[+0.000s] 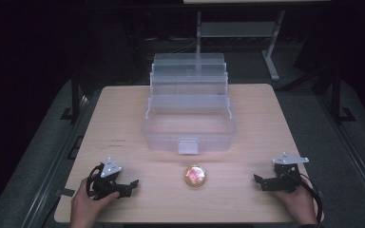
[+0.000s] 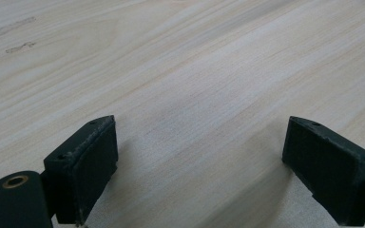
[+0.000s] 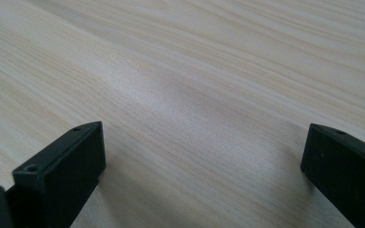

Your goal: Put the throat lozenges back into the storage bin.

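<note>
A small round object (image 1: 195,175), yellowish with a red middle, lies on the wooden table (image 1: 123,118) near its front edge. Behind it stands a clear plastic tiered box (image 1: 189,114), opened out, with a front latch (image 1: 188,146). My left gripper (image 1: 132,186) rests at the front left in a person's hand, pointing right toward the round object, jaws apart. My right gripper (image 1: 258,181) rests at the front right, pointing left. In the left gripper view the left gripper (image 2: 199,166) stands open over bare wood. In the right gripper view the right gripper (image 3: 204,166) is open likewise.
Dark floor and metal frame legs (image 1: 271,52) surround the table. Faint pencil marks (image 1: 116,142) sit on the wood left of the box. Bare wood lies between each gripper and the round object.
</note>
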Available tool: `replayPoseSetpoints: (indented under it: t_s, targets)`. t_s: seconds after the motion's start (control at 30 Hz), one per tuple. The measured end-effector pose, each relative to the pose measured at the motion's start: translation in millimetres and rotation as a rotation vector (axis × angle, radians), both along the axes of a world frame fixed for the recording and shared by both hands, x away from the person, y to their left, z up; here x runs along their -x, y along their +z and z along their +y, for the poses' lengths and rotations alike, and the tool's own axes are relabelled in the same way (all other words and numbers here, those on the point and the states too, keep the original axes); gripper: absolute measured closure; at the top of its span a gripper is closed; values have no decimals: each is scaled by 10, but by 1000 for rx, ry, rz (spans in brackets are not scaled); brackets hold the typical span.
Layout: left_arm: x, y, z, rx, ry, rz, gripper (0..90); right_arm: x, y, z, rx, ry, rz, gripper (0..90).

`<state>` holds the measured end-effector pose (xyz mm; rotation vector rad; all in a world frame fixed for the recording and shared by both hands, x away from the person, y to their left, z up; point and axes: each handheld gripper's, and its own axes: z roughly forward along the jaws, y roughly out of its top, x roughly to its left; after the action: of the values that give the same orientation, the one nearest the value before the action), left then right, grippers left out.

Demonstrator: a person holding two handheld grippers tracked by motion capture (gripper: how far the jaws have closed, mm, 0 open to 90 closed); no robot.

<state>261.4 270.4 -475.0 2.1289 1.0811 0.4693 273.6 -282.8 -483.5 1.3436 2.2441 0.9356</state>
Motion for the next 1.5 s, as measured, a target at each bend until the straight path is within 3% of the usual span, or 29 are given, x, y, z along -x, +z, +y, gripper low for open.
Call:
replayPoseSetpoints:
  t_s: [0.33,0.63,0.8,1.5]
  targets:
    - [0,0,0,0,0,0,106,-1,10,7,5,1,9,6]
    - [-2,0,-2,0,1,-1,106,-21,69,47,42,26,72,6]
    - [-2,0,-1,0,0,-1,106,-18,113,70,18,53,99,6]
    - [-2,0,-1,-1,0,-1,106,-60,352,123,-31,118,75,6]
